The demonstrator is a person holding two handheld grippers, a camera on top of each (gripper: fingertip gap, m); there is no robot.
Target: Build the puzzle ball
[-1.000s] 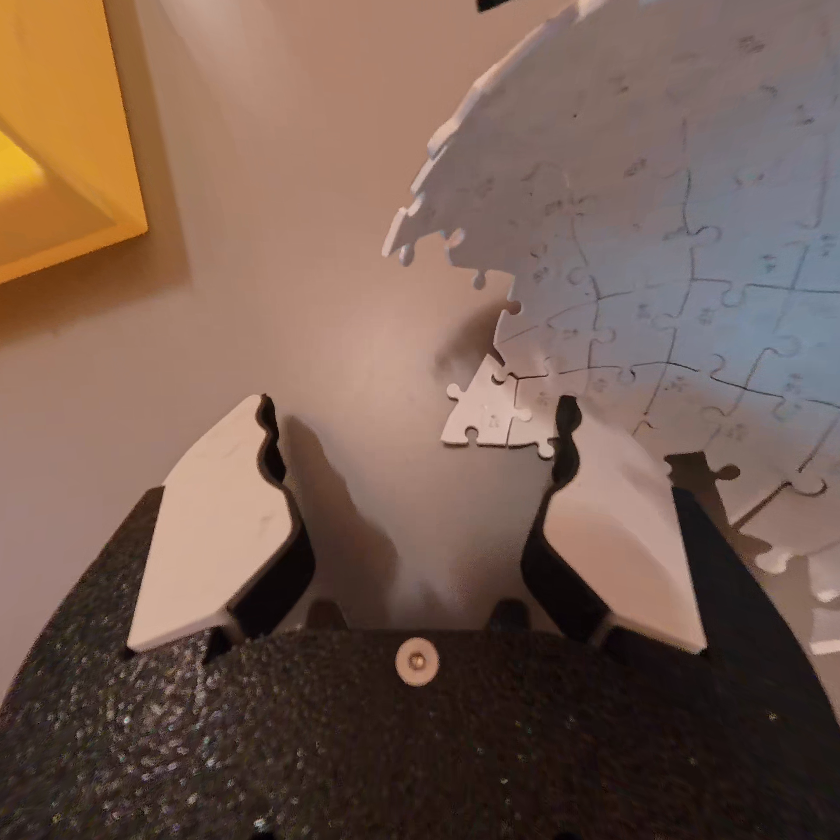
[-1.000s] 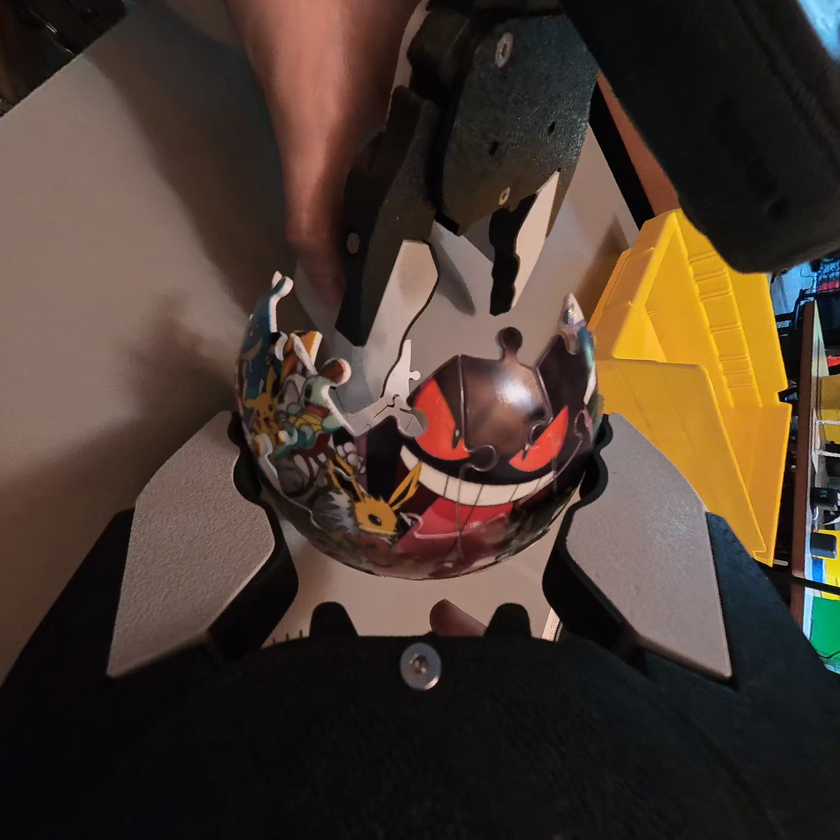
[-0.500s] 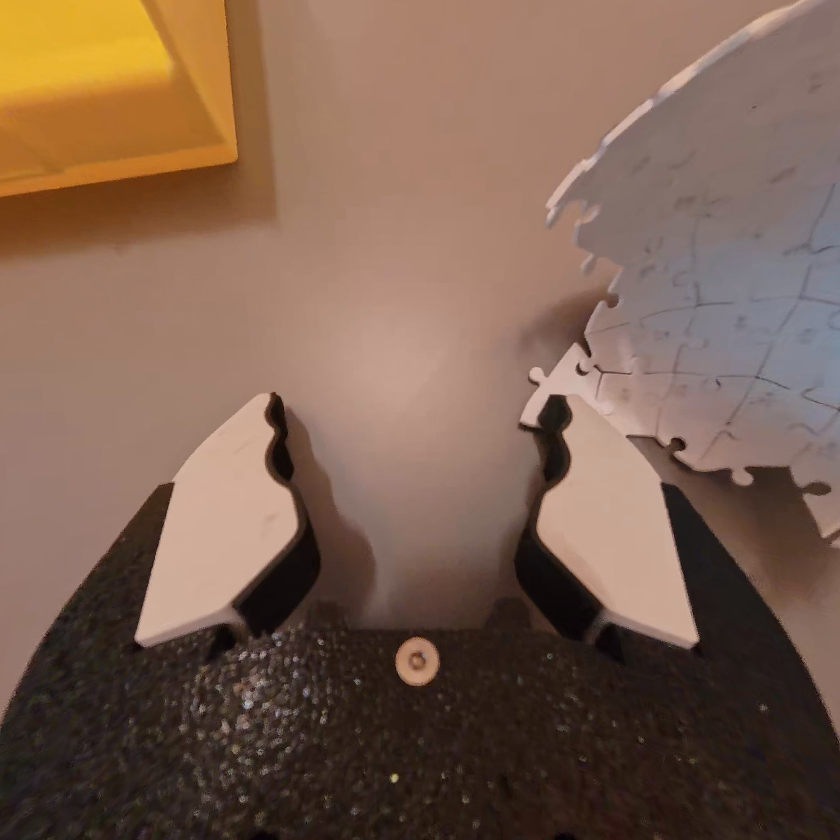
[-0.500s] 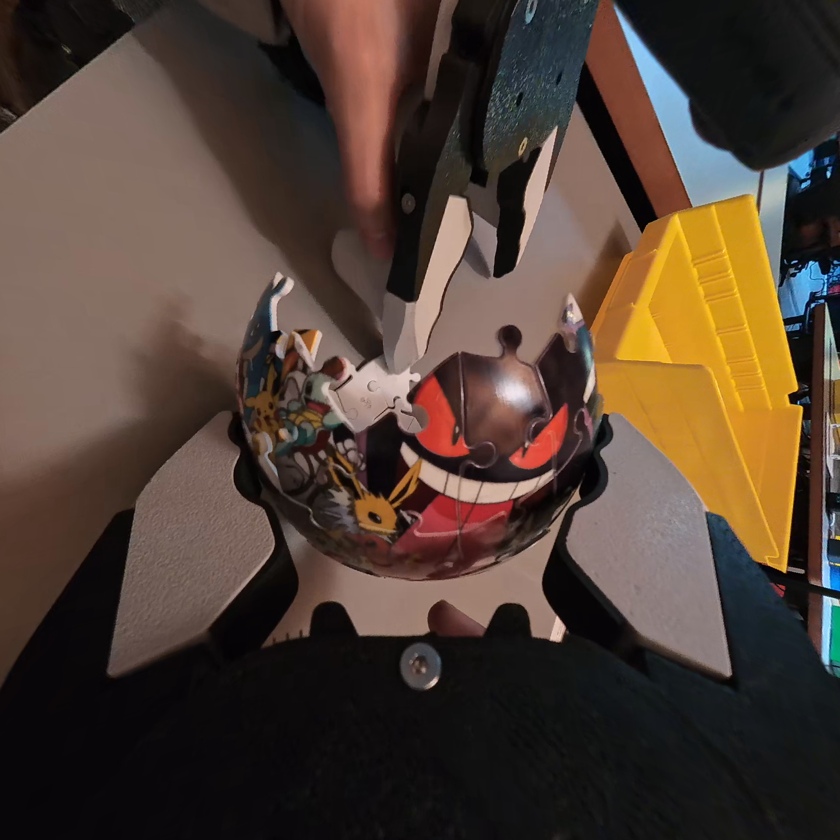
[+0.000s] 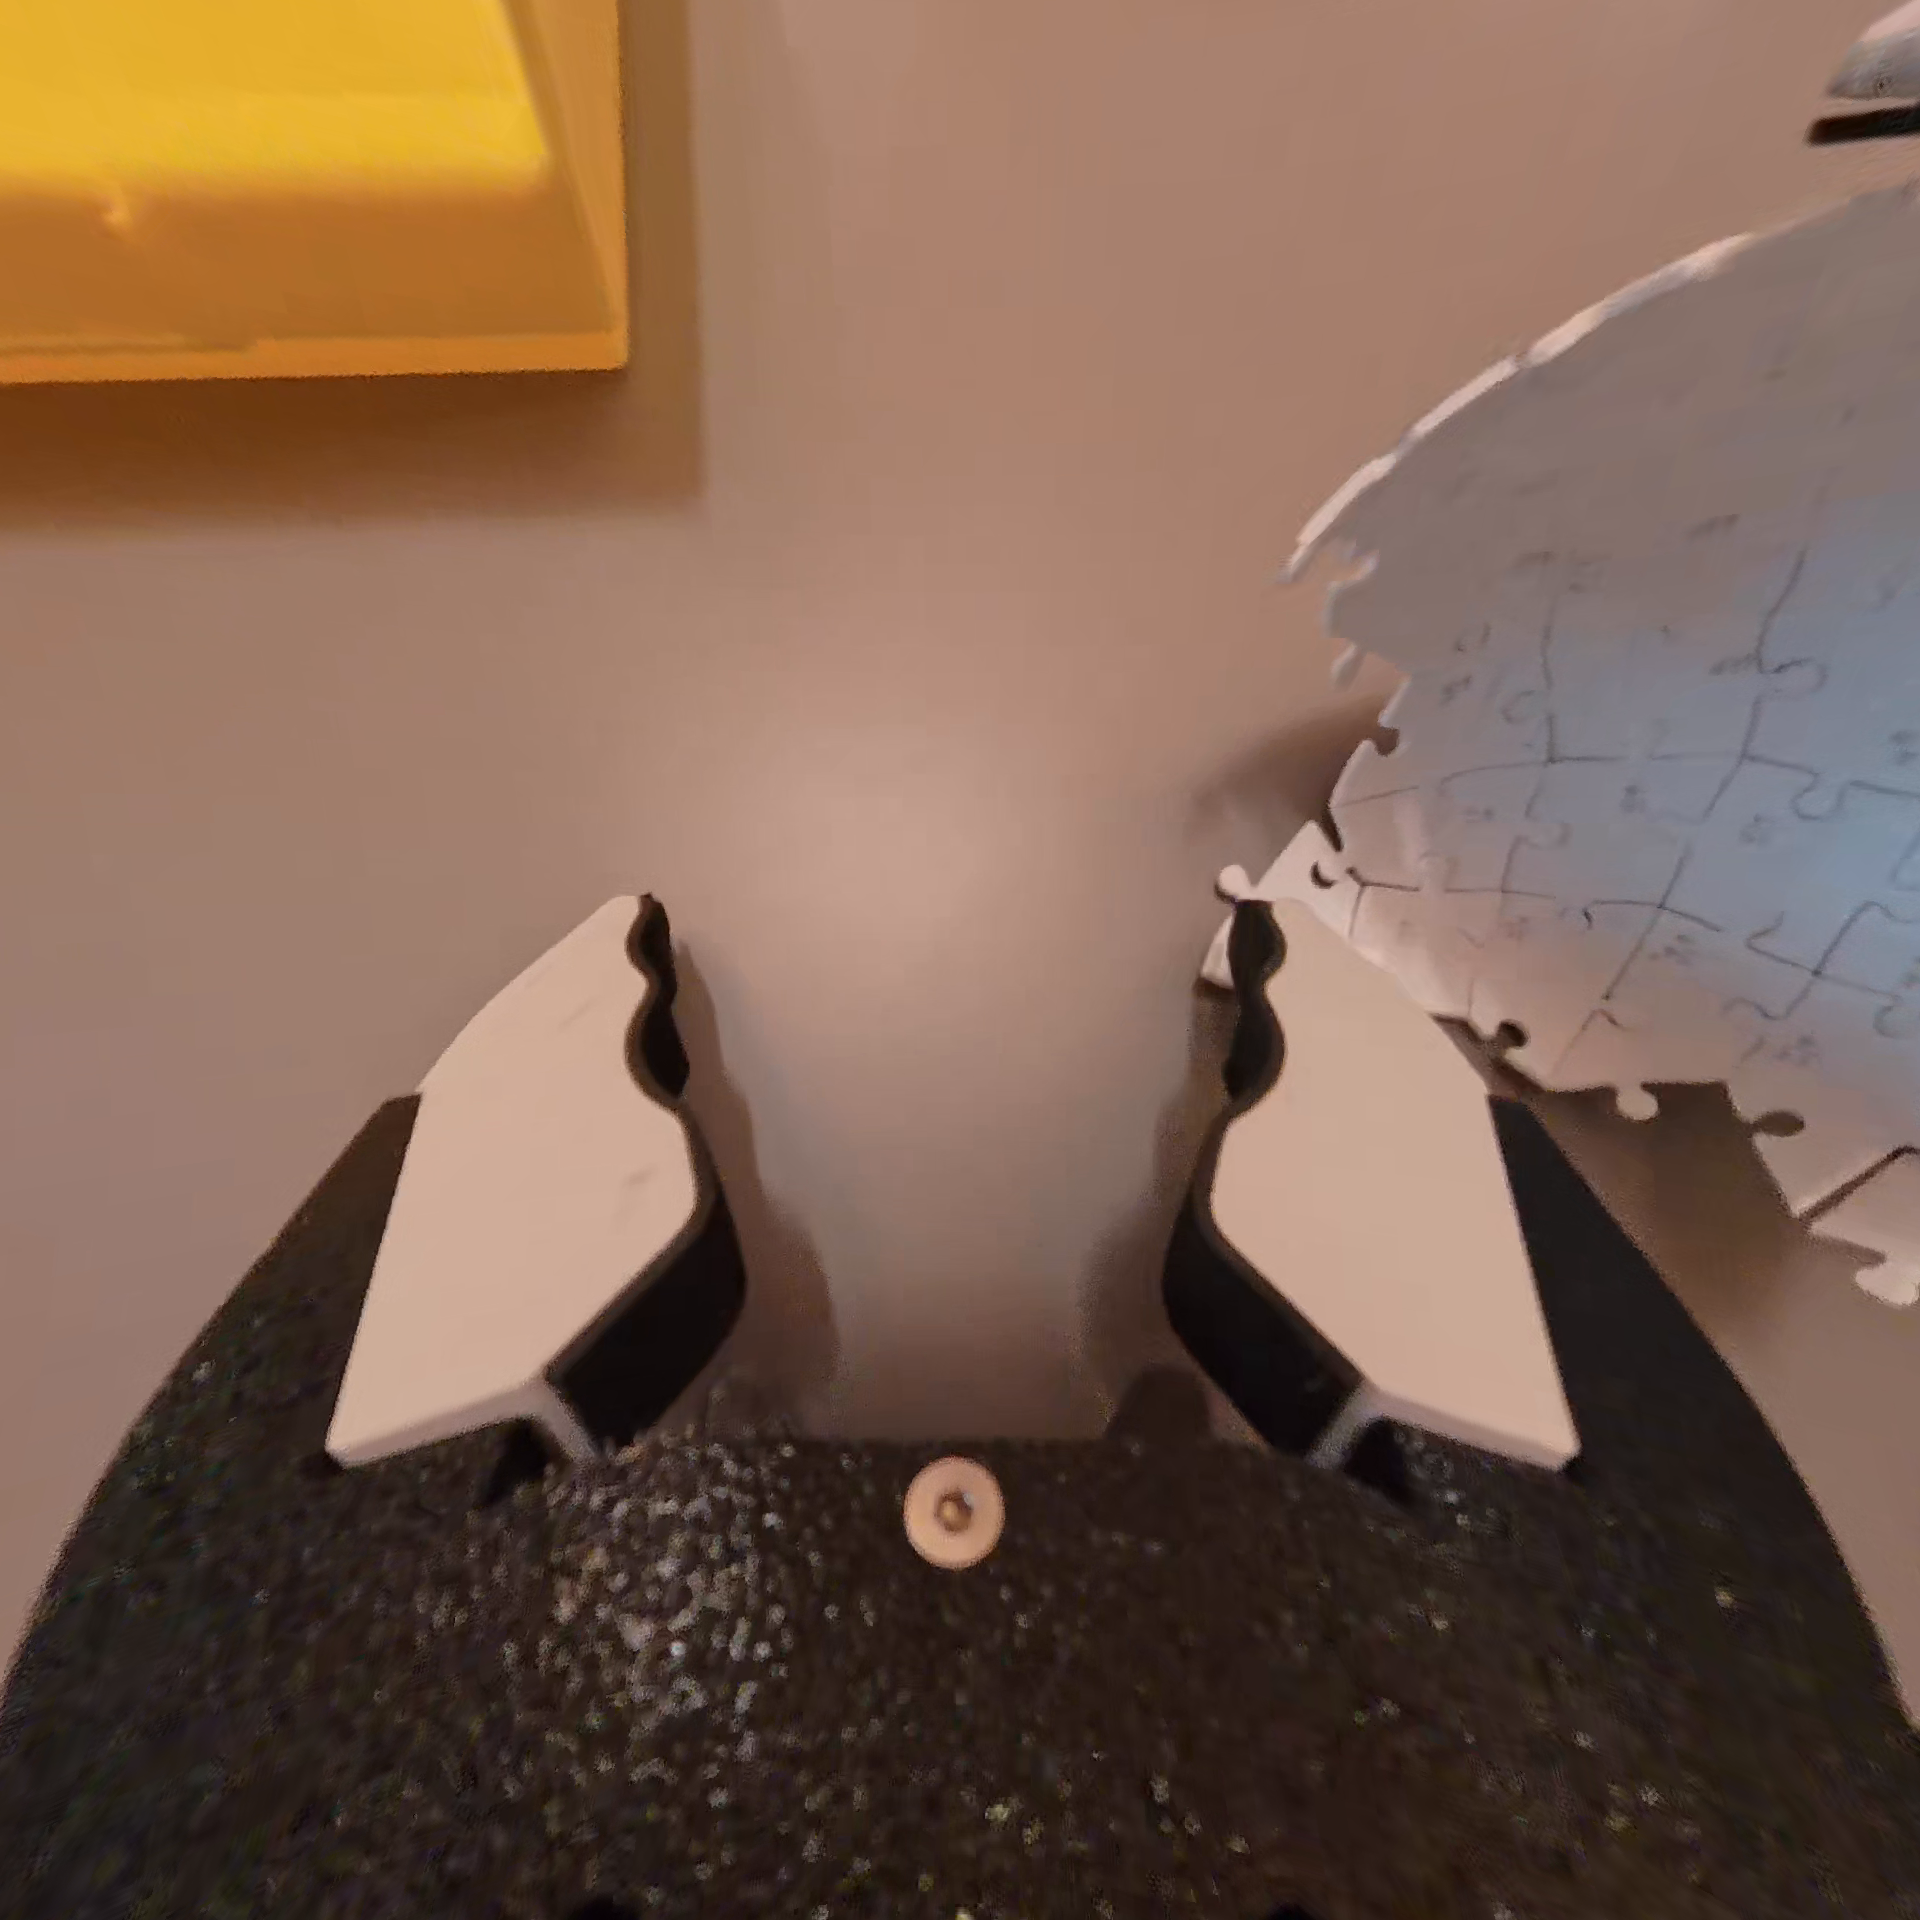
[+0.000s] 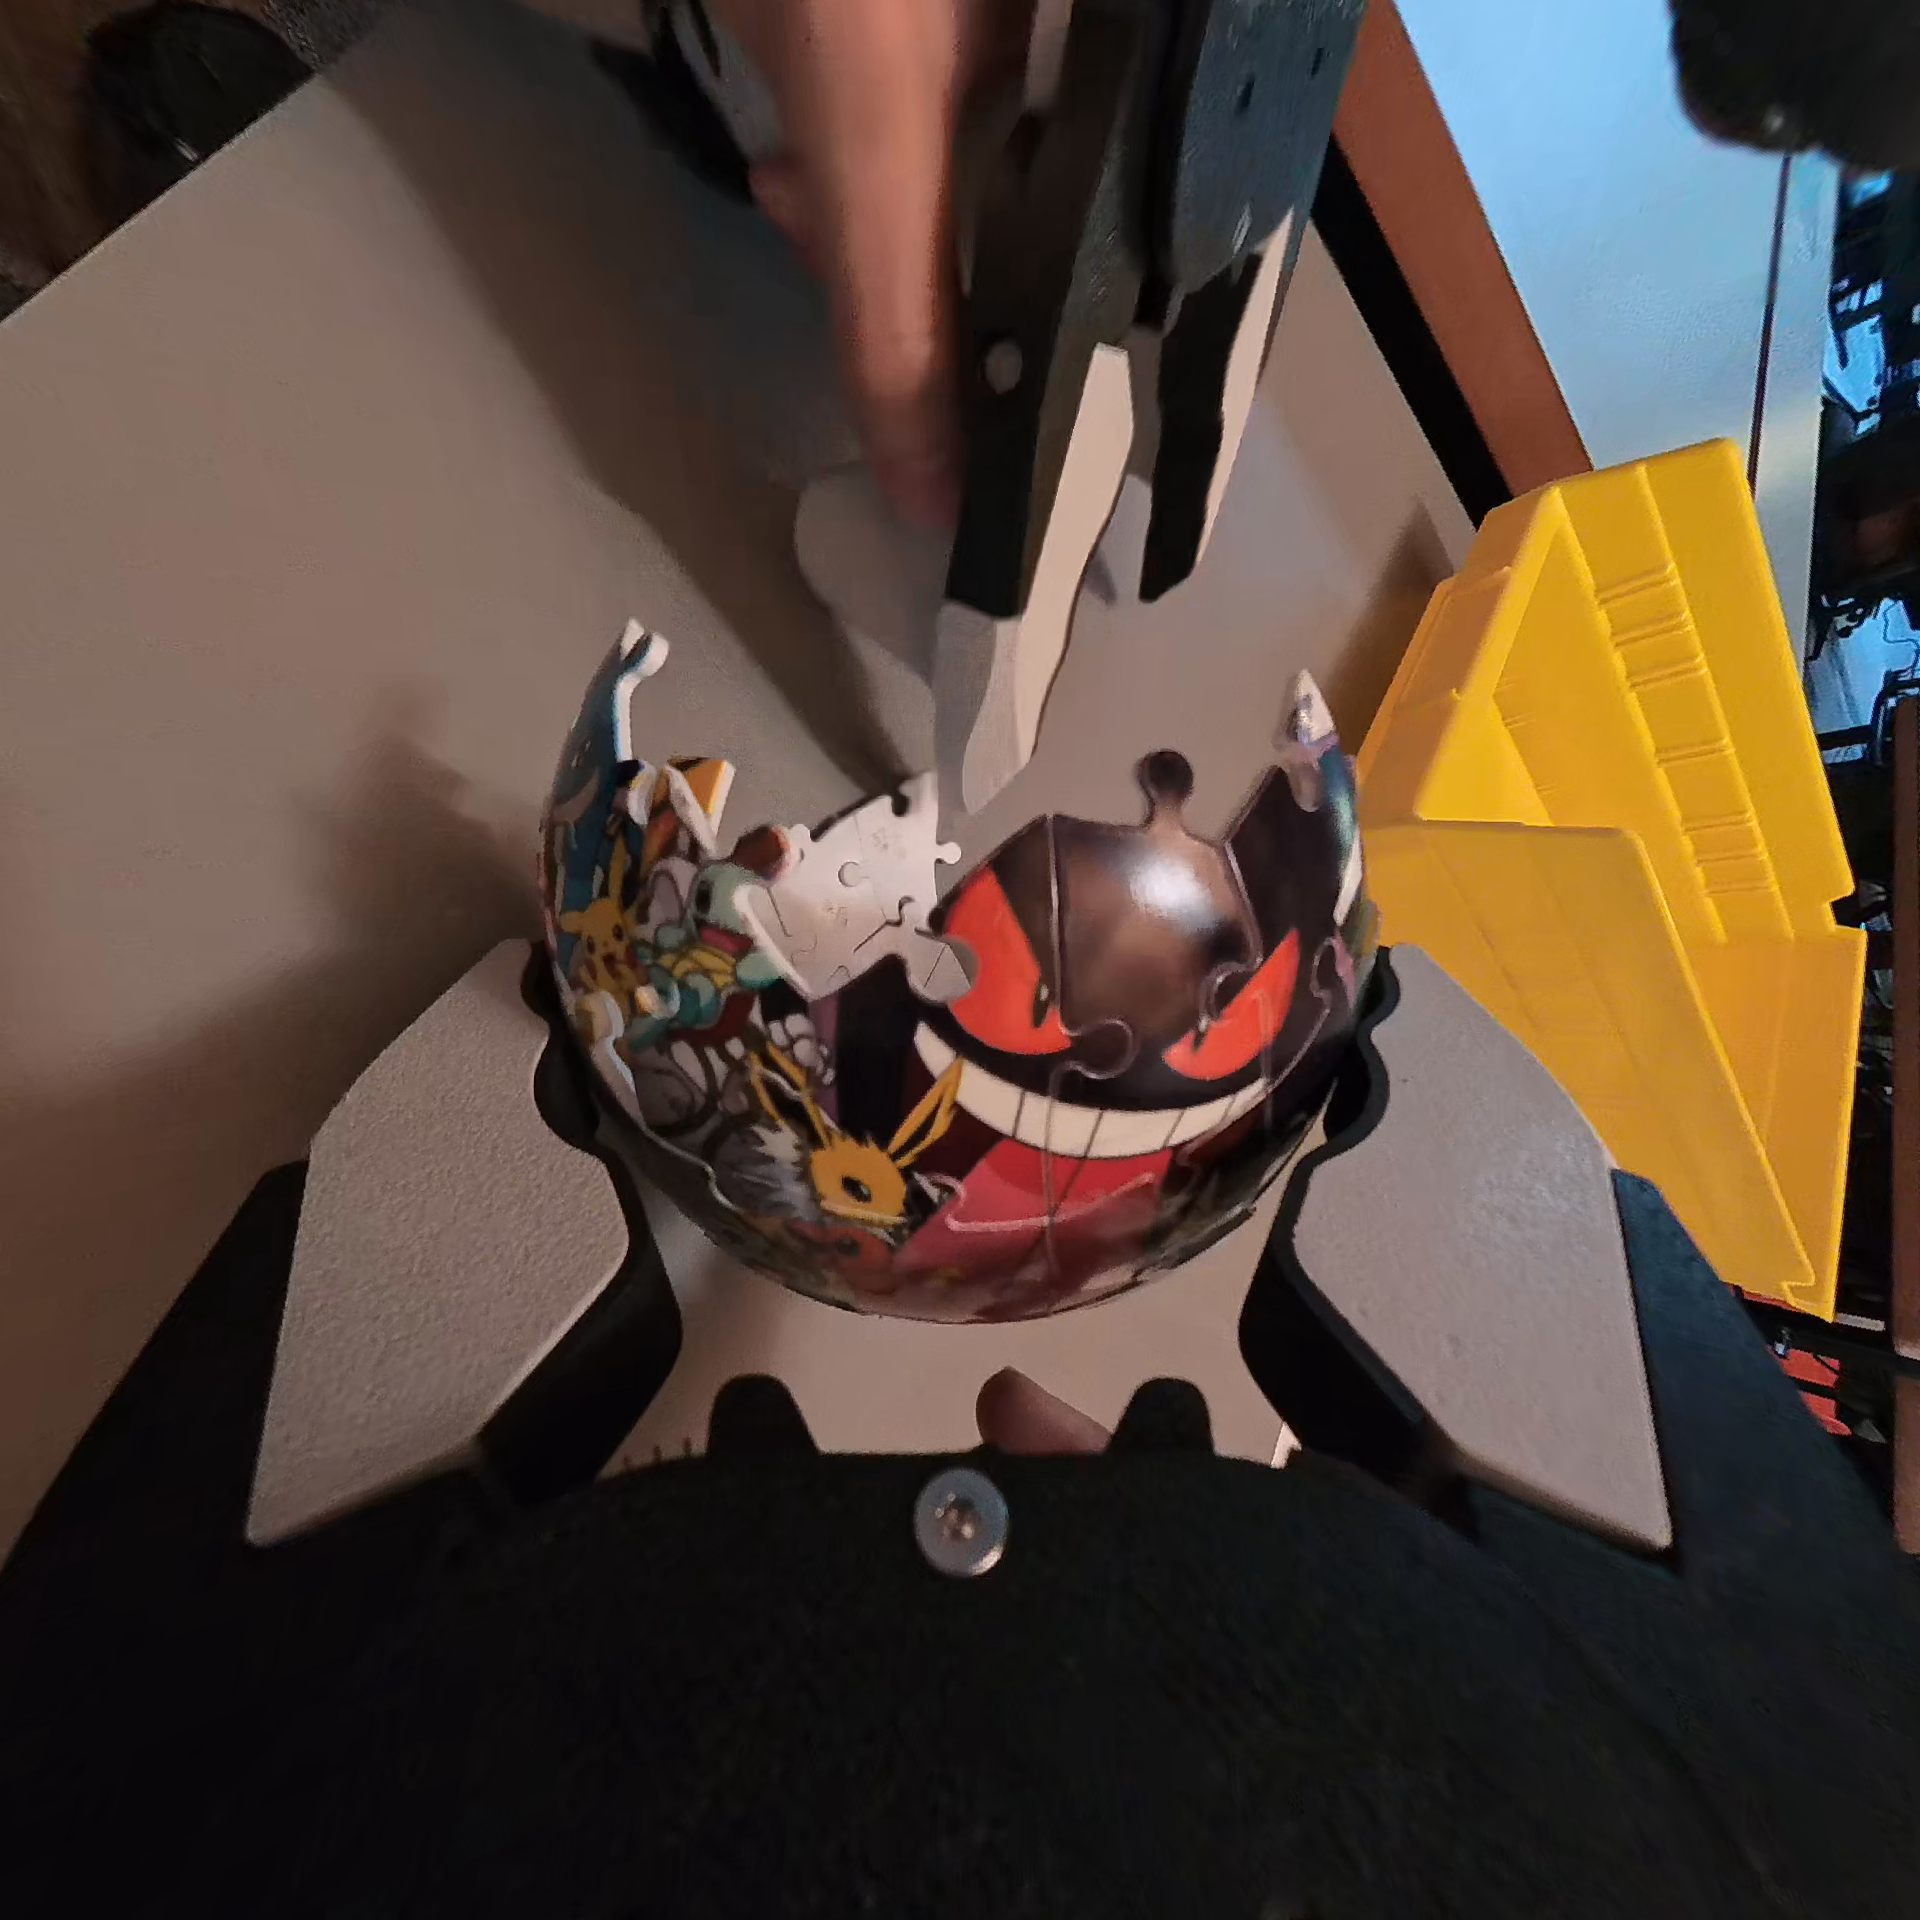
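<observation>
Right gripper [image 6: 956,1039]: jaws spread wide, clamped on either side of the puzzle ball [image 6: 1039,1060], holding it off the desk [image 6: 312,520].
Puzzle ball: a half-built bowl, printed side towards the right wrist camera, jagged open rim uppermost; white piece backs show inside [image 5: 1662,790].
Loose-looking piece [image 6: 868,883]: white back outward, at the rim gap left of the red-eyed face.
Left gripper [image 5: 951,935]: jaws parted, nothing between them; over bare desk [image 5: 935,520] beside the ball's rim.
Left gripper tip [image 6: 997,717]: one finger just at the white piece; contact cannot be told.
Hand [image 6: 894,260]: blurred, next to the left gripper.
Yellow bin [image 6: 1621,883]: on the desk, close beside the ball.
</observation>
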